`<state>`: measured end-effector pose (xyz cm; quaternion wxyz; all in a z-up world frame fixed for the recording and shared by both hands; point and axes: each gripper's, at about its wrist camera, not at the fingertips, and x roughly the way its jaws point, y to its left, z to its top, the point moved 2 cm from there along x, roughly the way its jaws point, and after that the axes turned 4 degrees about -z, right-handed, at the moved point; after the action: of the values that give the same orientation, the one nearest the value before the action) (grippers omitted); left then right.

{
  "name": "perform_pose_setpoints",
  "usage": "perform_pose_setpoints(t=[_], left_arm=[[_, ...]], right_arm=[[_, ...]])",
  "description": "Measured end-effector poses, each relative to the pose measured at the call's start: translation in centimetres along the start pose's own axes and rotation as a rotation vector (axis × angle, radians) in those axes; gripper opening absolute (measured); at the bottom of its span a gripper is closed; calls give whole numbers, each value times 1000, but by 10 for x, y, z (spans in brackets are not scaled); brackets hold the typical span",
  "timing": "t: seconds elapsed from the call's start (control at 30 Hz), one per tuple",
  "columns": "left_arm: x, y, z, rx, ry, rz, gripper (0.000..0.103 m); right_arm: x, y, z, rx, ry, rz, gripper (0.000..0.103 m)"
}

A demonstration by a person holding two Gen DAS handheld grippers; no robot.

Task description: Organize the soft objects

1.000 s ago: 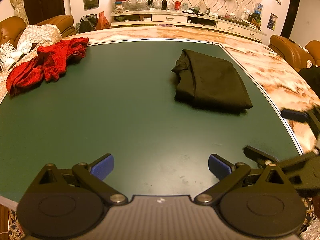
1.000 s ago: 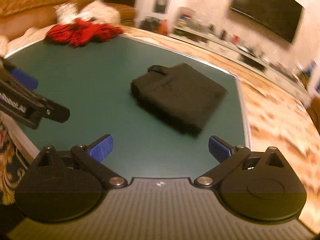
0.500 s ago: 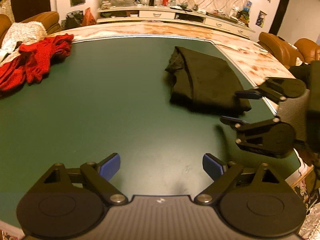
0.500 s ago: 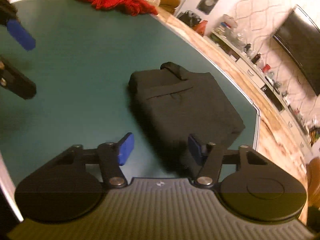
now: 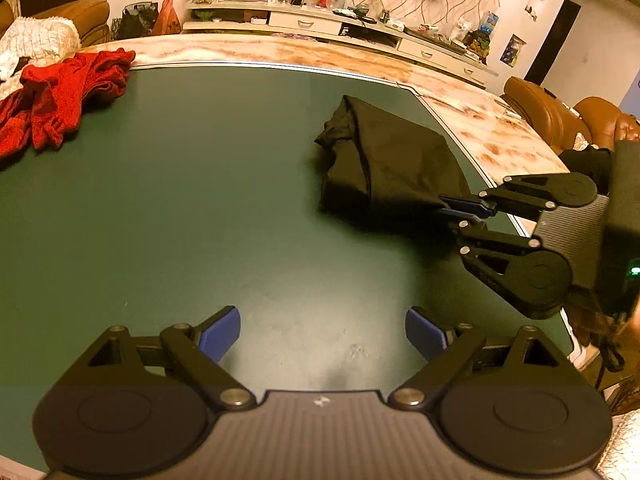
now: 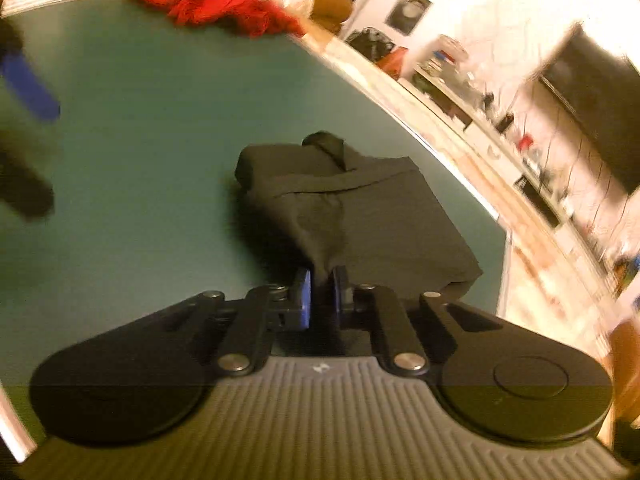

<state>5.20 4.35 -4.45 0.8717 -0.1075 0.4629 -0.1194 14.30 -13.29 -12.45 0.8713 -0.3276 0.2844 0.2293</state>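
Observation:
A folded black garment [image 5: 384, 160] [image 6: 360, 216] lies on the right part of the green table top [image 5: 180, 200]. My right gripper [image 6: 320, 294] [image 5: 450, 206] is shut on the garment's near corner, and the cloth rises a little between its blue pads. A crumpled red garment [image 5: 68, 96] [image 6: 224, 4] sits at the table's far left edge. My left gripper [image 5: 322, 334] hangs open over bare green surface near the front edge, with nothing between its fingers.
A marble-patterned rim [image 5: 492, 128] borders the green top on the far and right sides. Brown leather seats [image 5: 556, 116] stand to the right, a sofa with white cloth [image 5: 44, 36] to the far left. A low cabinet [image 5: 320, 24] with bottles lines the back wall.
My right gripper moved in to the black garment's near corner and closed on it. My left gripper stayed open near the front edge, turning slightly.

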Motion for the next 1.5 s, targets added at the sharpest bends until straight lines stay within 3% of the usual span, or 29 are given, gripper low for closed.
perform_pose_setpoints(t=[0.3, 0.6, 0.7, 0.73, 0.77, 0.87, 1.0, 1.1, 1.17, 1.27, 1.5], left_arm=[[0, 25, 2, -144, 30, -91, 97], [25, 47, -1, -224, 92, -51, 94], [35, 48, -1, -227, 100, -19, 92], [36, 47, -1, -220, 97, -3, 91], [38, 46, 0, -211, 94, 14, 89], [41, 42, 1, -175, 82, 87, 78], [46, 34, 0, -110, 86, 167, 78], [49, 32, -3, -86, 80, 217, 78], [48, 33, -5, -82, 75, 243, 84], [44, 39, -8, -89, 68, 267, 90], [27, 53, -13, -99, 78, 275, 90]], right_arm=[[-40, 53, 7, 107, -46, 126, 12], [-65, 98, 7, 176, -54, 245, 13], [-68, 103, 7, 161, -40, 277, 21], [-69, 101, 7, 156, -41, 293, 32], [-73, 97, 5, 157, -48, 330, 42], [-82, 78, -5, 199, -46, 410, 56], [-85, 27, -26, 330, -34, 487, 56], [-77, -27, -37, 483, -32, 409, 57], [-57, -65, -39, 570, -1, 332, 58], [-21, -102, -33, 605, 53, 274, 58], [53, -138, -3, 654, 106, 422, 57]])
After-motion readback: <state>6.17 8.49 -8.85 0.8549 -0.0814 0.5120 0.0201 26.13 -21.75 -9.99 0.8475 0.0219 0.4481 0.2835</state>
